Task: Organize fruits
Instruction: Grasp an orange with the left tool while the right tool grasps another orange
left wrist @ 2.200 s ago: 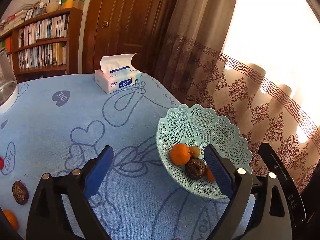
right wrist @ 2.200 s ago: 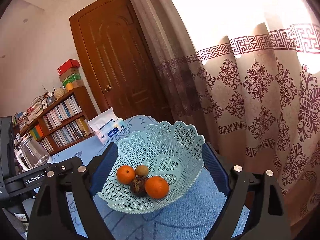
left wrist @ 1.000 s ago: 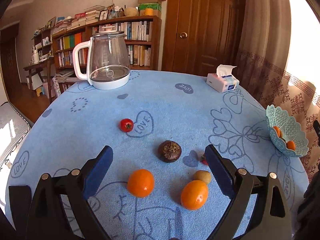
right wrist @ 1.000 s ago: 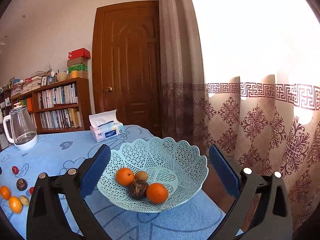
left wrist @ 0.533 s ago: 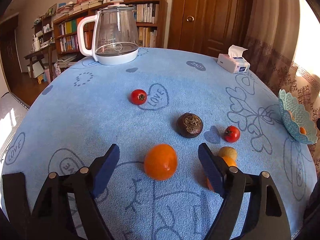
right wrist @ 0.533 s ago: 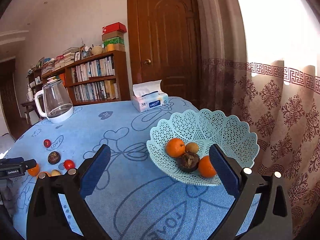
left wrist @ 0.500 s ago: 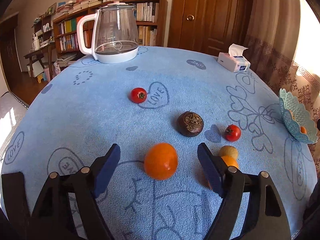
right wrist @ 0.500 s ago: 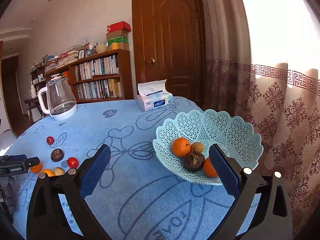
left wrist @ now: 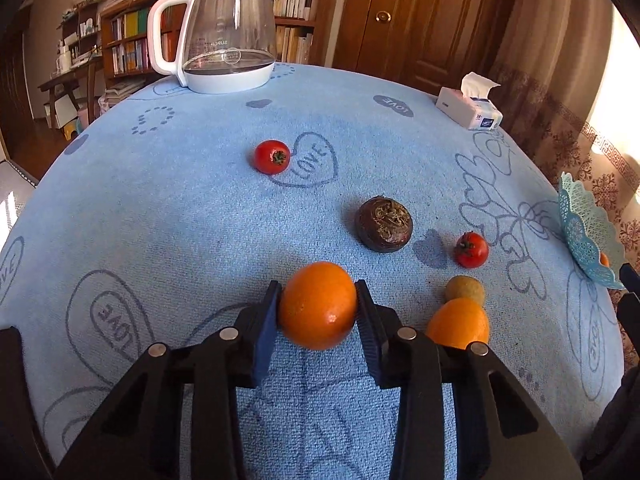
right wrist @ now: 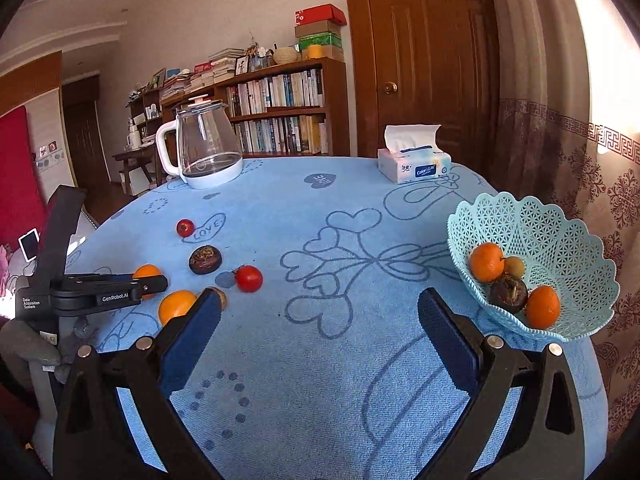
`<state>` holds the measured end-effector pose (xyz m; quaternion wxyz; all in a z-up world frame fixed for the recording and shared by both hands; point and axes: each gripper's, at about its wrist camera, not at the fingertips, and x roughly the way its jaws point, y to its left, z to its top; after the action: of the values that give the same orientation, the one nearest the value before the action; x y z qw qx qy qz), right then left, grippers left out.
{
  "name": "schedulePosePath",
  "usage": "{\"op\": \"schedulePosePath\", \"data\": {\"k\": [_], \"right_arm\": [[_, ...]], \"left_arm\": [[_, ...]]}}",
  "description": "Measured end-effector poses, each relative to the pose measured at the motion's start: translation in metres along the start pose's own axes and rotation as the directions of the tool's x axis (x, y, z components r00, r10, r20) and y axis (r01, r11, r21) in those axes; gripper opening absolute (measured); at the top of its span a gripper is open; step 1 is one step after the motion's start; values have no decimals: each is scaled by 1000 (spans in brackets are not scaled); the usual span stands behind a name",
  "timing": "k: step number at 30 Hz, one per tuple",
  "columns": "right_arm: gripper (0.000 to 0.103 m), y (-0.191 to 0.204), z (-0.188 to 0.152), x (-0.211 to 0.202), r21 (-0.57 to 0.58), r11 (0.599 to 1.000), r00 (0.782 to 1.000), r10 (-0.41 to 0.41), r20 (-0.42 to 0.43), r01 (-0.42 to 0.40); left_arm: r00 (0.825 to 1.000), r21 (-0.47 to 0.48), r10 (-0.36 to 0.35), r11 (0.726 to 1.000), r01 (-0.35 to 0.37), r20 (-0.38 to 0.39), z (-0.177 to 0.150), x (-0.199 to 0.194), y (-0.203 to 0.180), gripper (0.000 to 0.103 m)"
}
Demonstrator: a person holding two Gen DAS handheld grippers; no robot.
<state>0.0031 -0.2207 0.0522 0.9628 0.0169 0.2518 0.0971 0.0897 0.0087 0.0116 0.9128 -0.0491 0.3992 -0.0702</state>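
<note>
In the left wrist view my left gripper (left wrist: 317, 307) is closing on an orange (left wrist: 318, 305) that rests on the blue tablecloth, and both blue pads touch its sides. A second orange (left wrist: 460, 322), a small brown fruit (left wrist: 465, 289), two red tomatoes (left wrist: 471, 249) (left wrist: 272, 156) and a dark mangosteen (left wrist: 384, 223) lie around it. The pale blue lattice basket (right wrist: 560, 240) at the table's right edge holds two oranges, a brown fruit and a mangosteen. My right gripper (right wrist: 318, 334) hangs open over bare cloth, left of the basket. The left gripper (right wrist: 154, 283) shows there too, side-on at the orange (right wrist: 146, 271).
A glass kettle (left wrist: 228, 36) with a white handle stands at the far side of the table. A tissue box (right wrist: 414, 166) sits at the far right, near the door and curtain. Bookshelves line the wall behind. The table rim drops away close to the basket.
My left gripper sank toward the table and its jaws closed from wide apart onto the orange. The right gripper swung left, so the basket slid from centre to the right.
</note>
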Motion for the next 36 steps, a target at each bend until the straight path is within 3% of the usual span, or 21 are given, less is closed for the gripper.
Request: {"op": "schedulePosePath", "data": {"k": [3,6,11,15,24,30,33,36], "right_arm": [[99,12,-2,6,-12,999,998,50,-33,-50],[88,26,-3,14,-27,993,991,109,-81,-111],[75,54,-7,38,-32,972,953,223,-203,-234],[65,77,-9,54,-70,957,929,254,-268,-282],[53,92,-7,87,-17,947,889,296,-349,-322],[53,98,-6,99,-24,952,885,274,-377,-305],[45,99,-6,102,-35,956,890,256,-378,-290],[45,96,-6,101,-20,956,889,264,-374,-292]], "left_arm": [[999,-17,22,1000,-21,30,0,-6,2,37],[996,-26,52,998,-50,70,0,-12,2,37],[989,-35,93,995,-90,118,0,-20,1,37],[988,-62,100,994,-93,120,0,-21,6,37],[989,-150,96,986,-79,114,0,-20,22,37],[989,-164,95,983,-76,110,0,-19,24,37],[990,-167,93,983,-74,108,0,-19,25,37],[990,-164,92,984,-74,107,0,-19,24,37]]}}
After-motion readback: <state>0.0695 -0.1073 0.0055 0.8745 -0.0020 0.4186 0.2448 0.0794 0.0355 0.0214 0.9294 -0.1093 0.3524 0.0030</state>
